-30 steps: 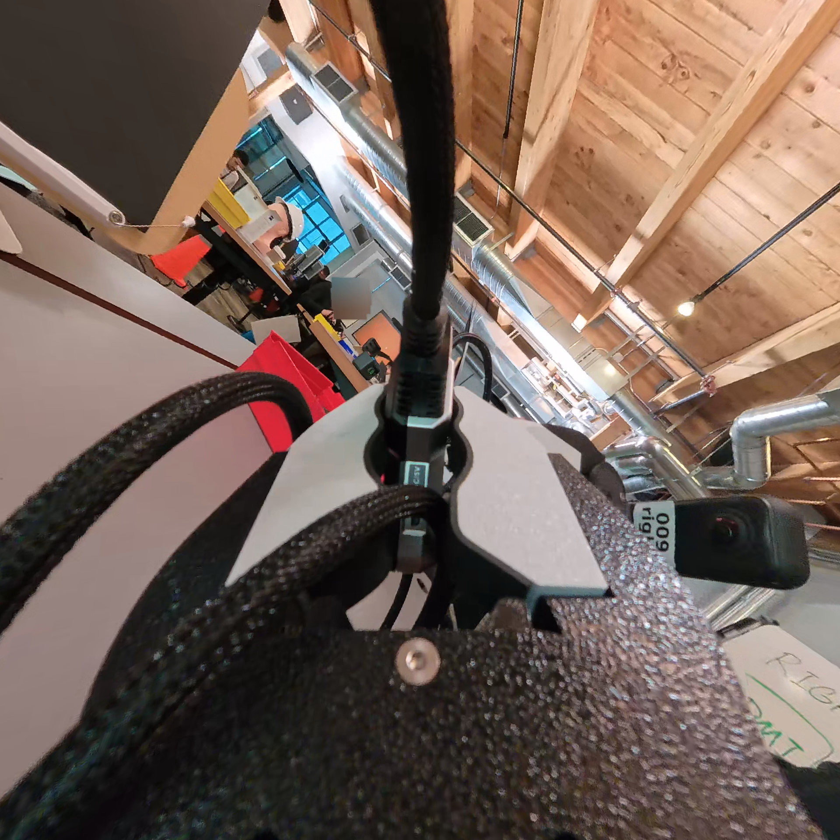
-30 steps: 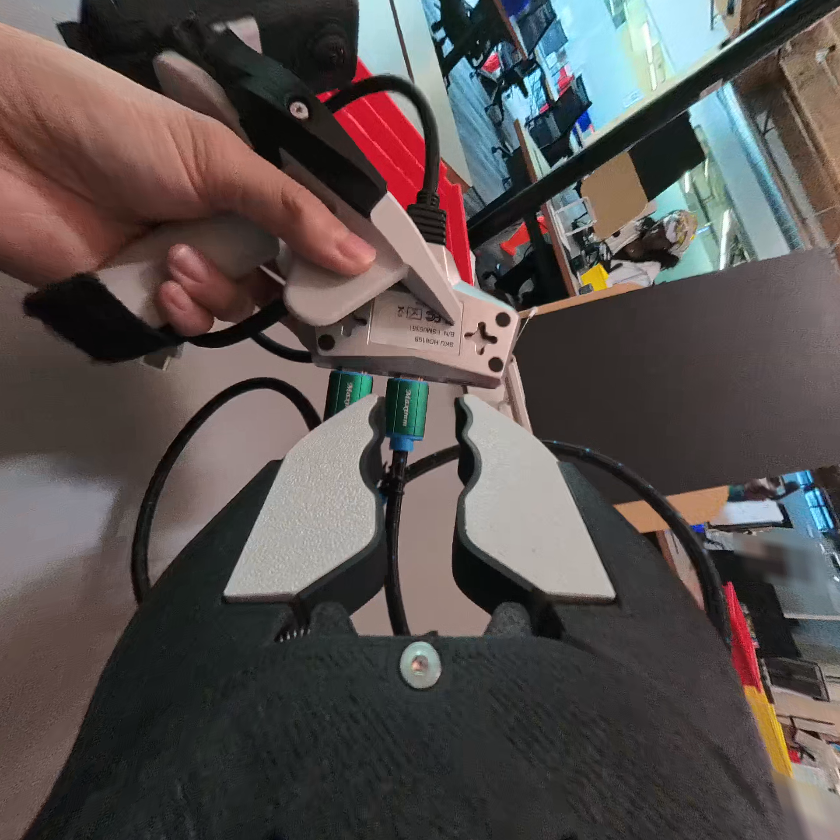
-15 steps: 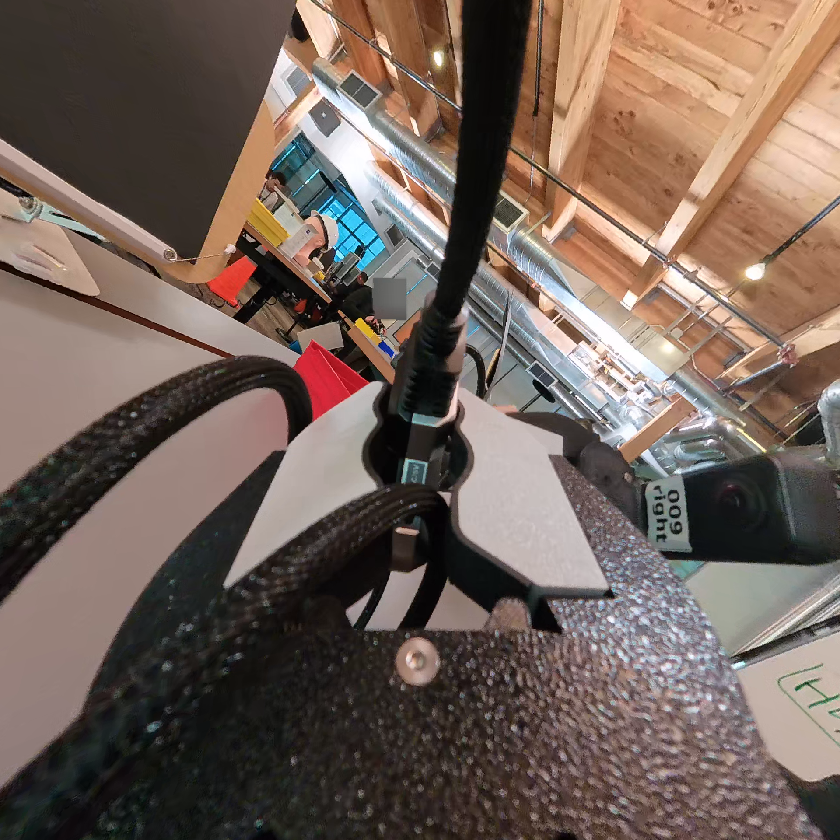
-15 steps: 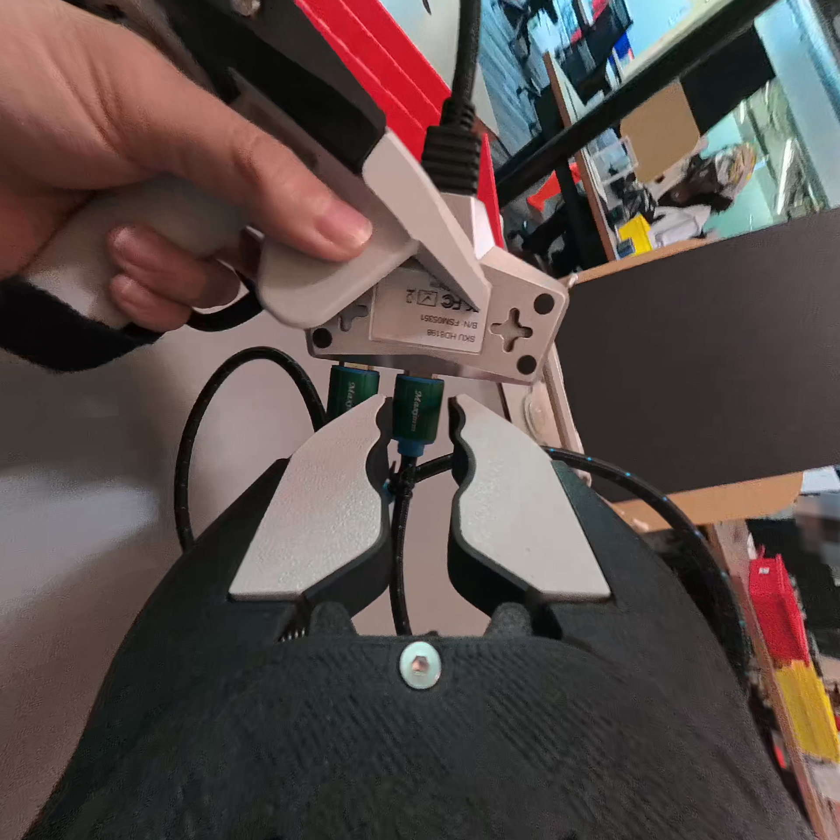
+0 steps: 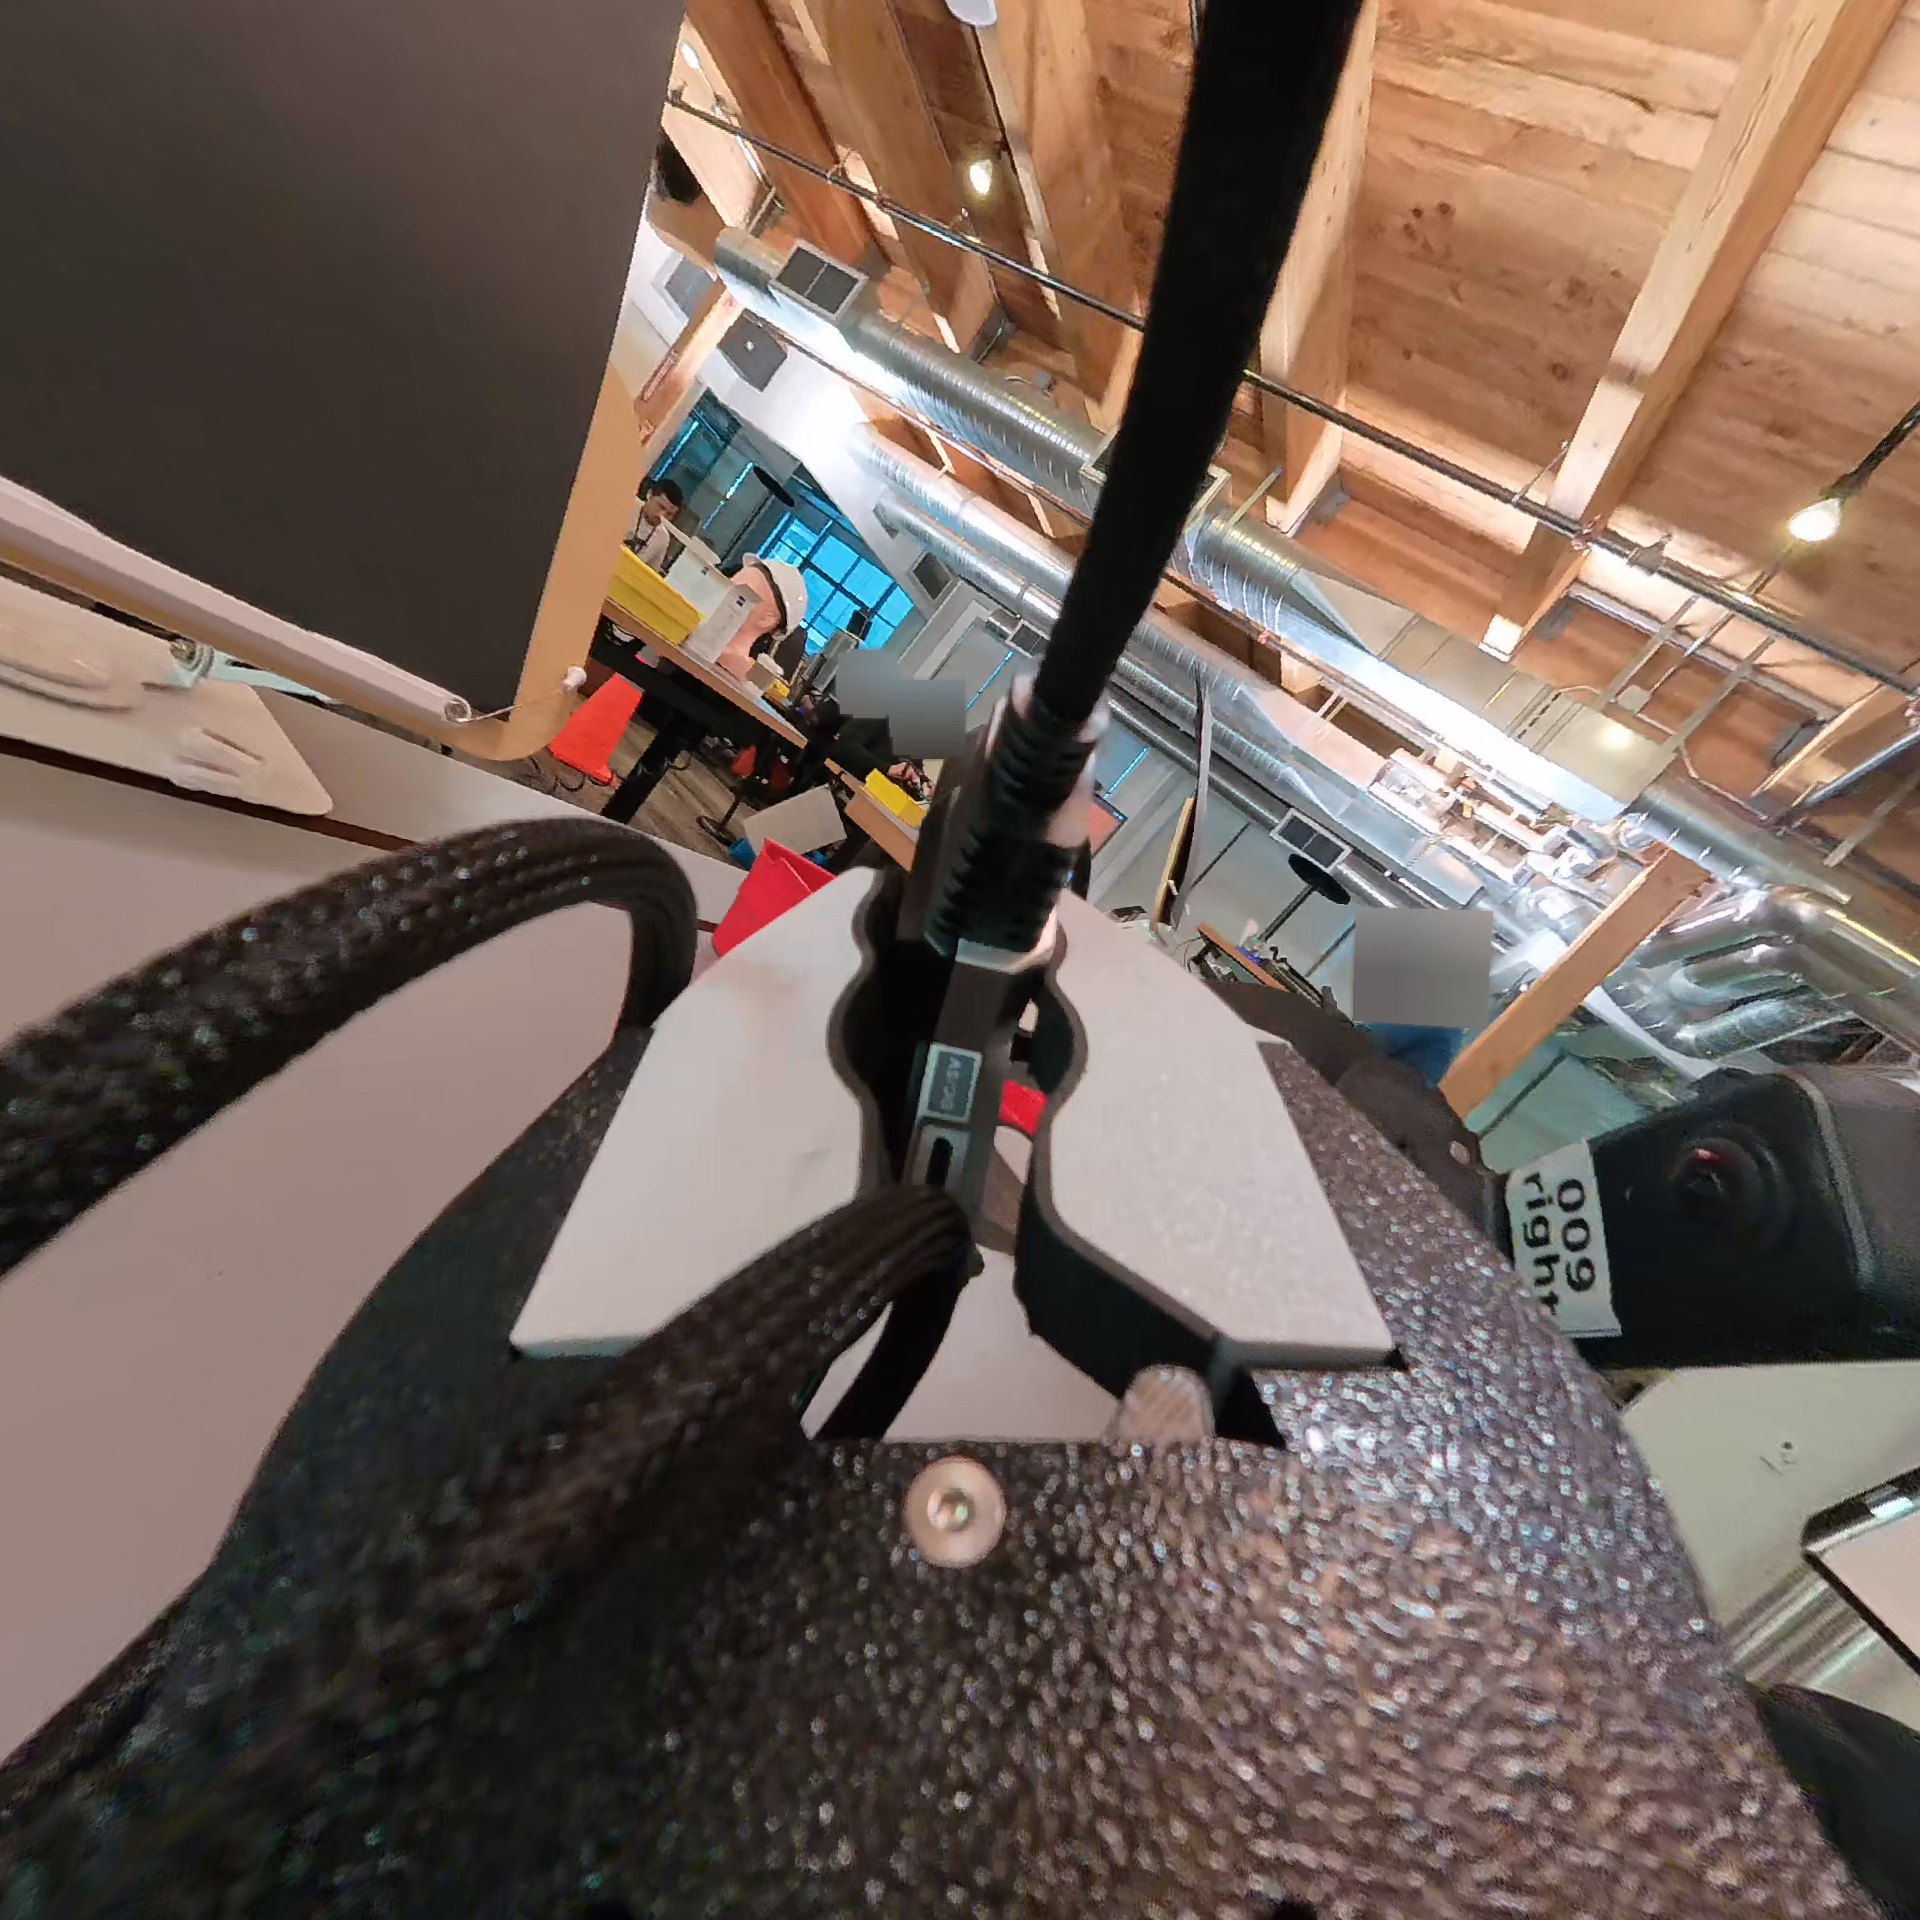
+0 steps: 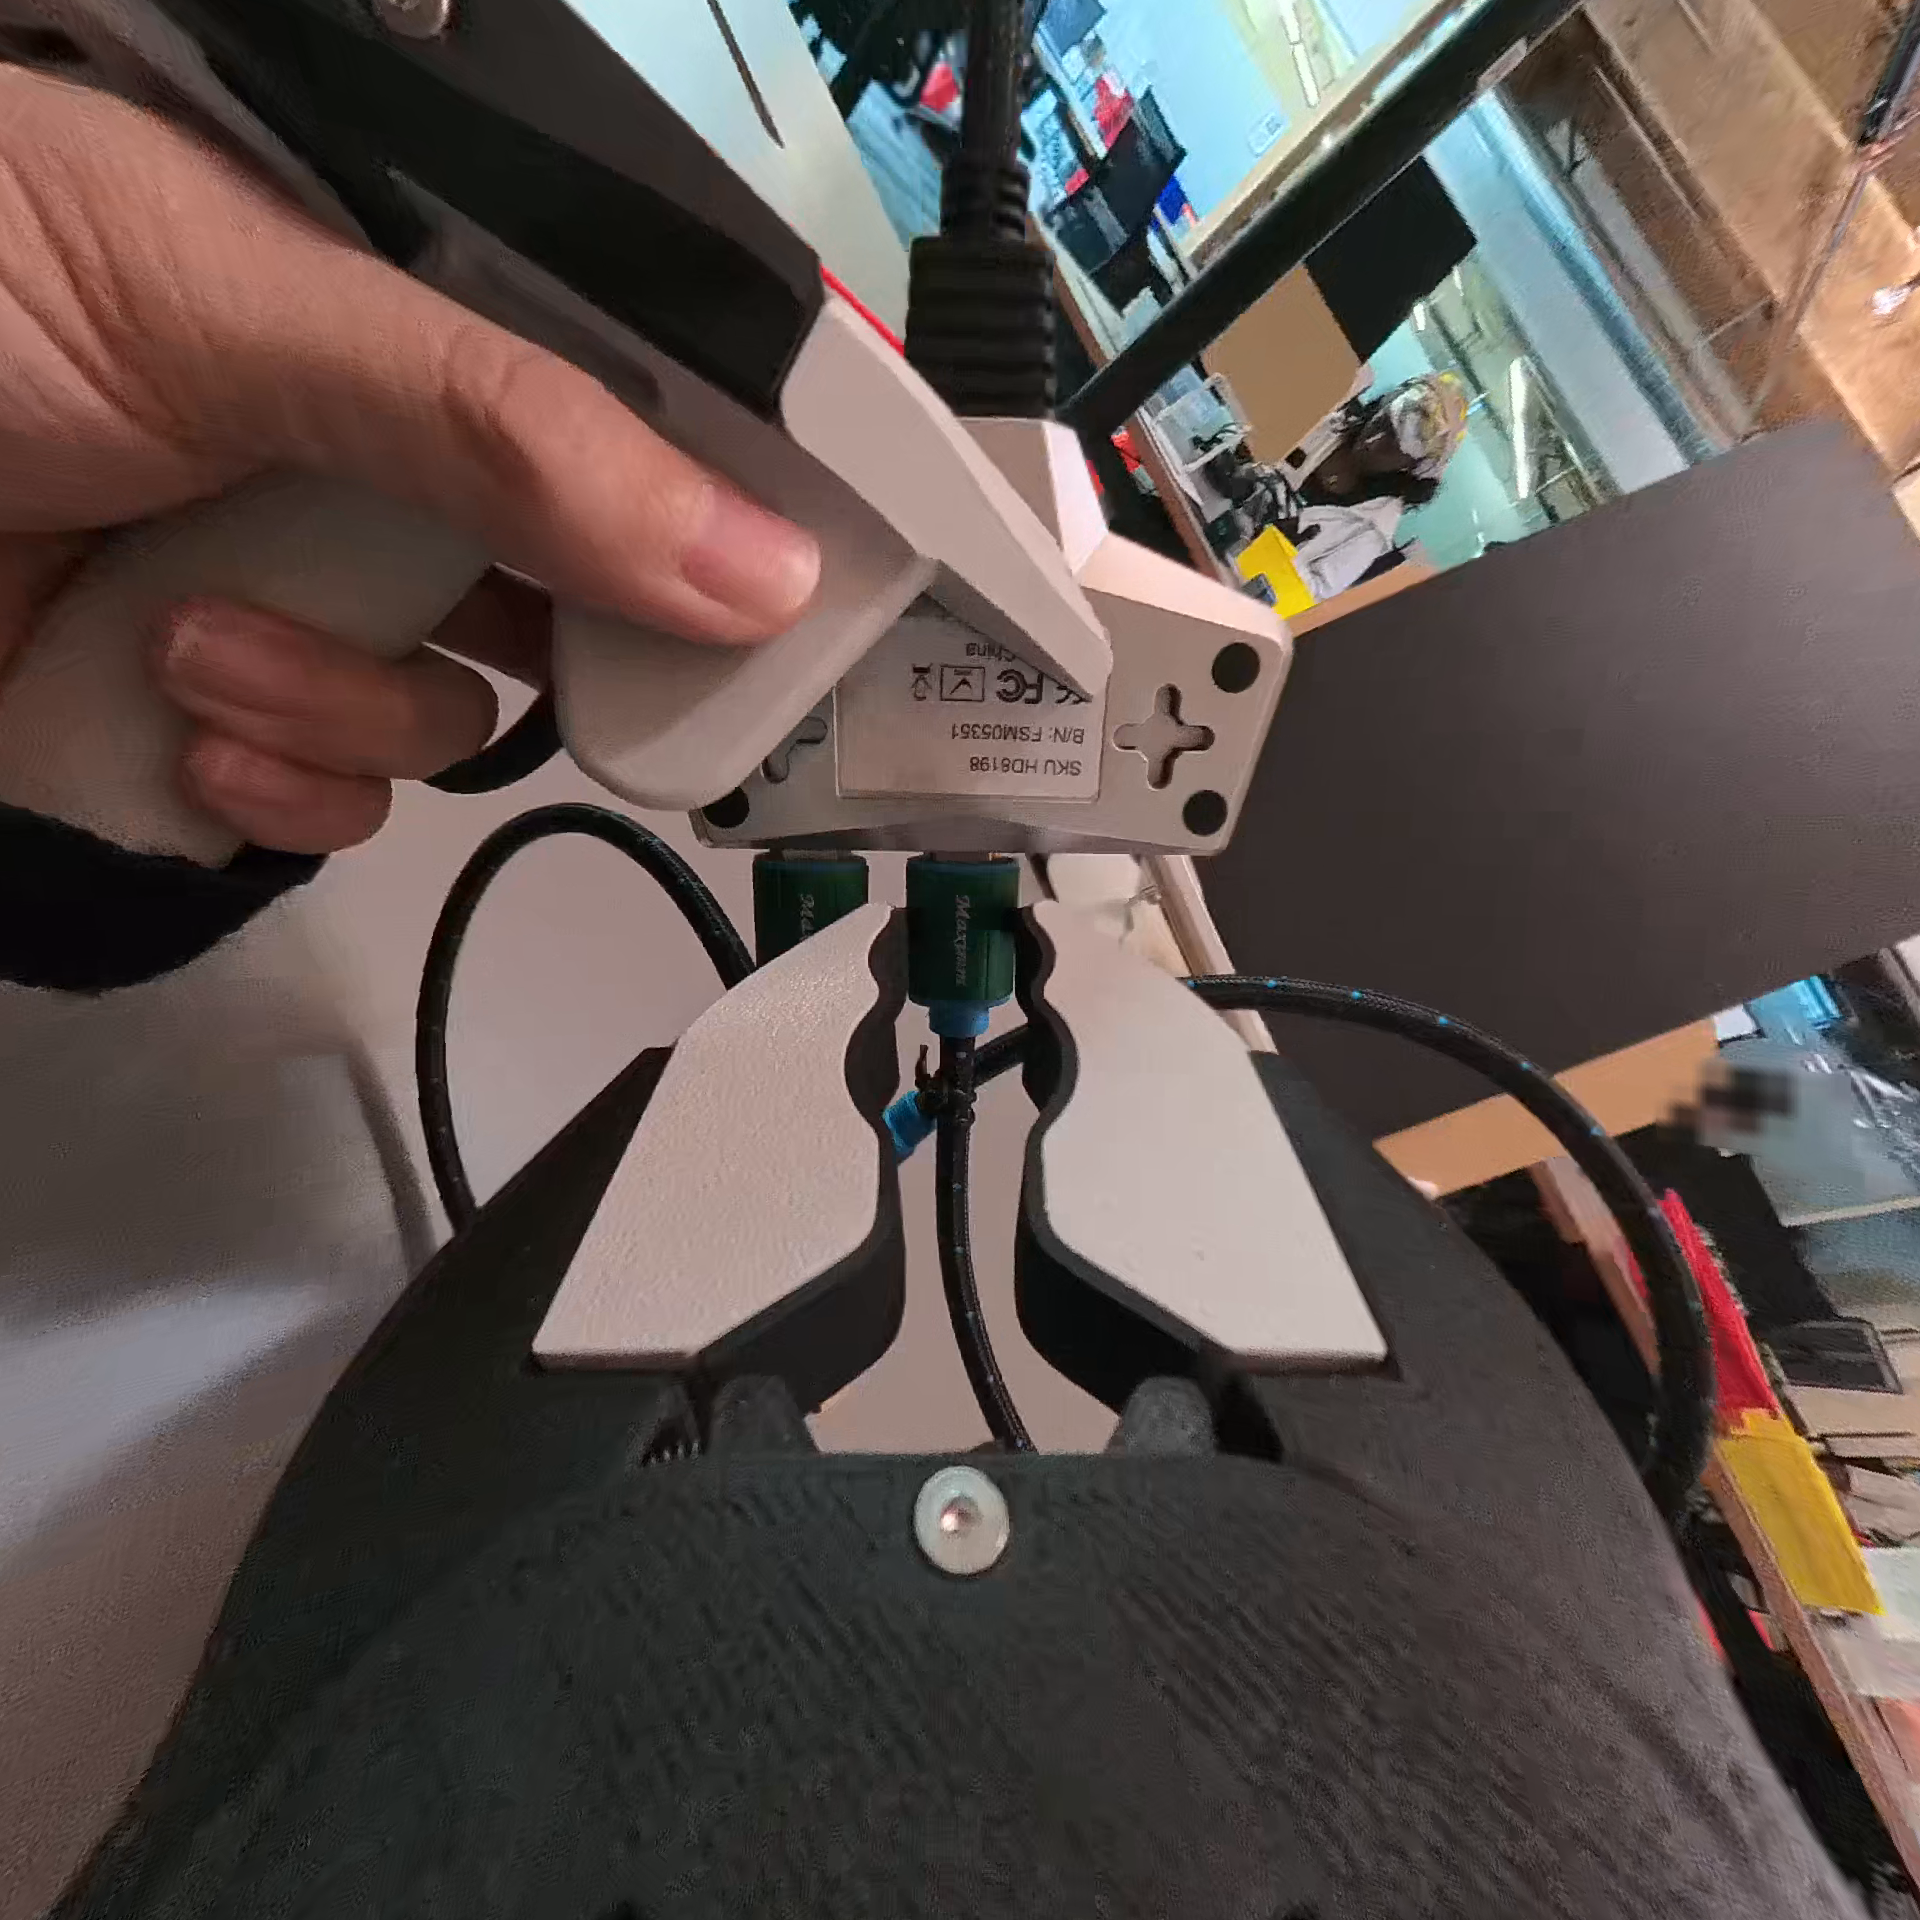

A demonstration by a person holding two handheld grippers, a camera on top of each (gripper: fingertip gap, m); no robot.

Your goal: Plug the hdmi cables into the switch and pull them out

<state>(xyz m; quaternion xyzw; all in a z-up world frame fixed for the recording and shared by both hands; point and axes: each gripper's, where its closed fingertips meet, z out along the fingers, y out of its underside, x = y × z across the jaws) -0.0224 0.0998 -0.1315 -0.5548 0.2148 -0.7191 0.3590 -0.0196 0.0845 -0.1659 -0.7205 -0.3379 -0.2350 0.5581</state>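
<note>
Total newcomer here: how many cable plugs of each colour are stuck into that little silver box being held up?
Green metal HDMI plugs, in the lower edge of the silver box-shaped switch: 2
Black ribbed HDMI plug, in the switch's upper edge: 1
Total: 3 plugs

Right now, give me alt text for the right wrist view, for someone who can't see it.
The right gripper closes around a green HDMI plug seated in the underside of a white switch, beside a second green plug. The left gripper, held by a hand, clamps the switch from above, where a black cable enters its top.
</note>
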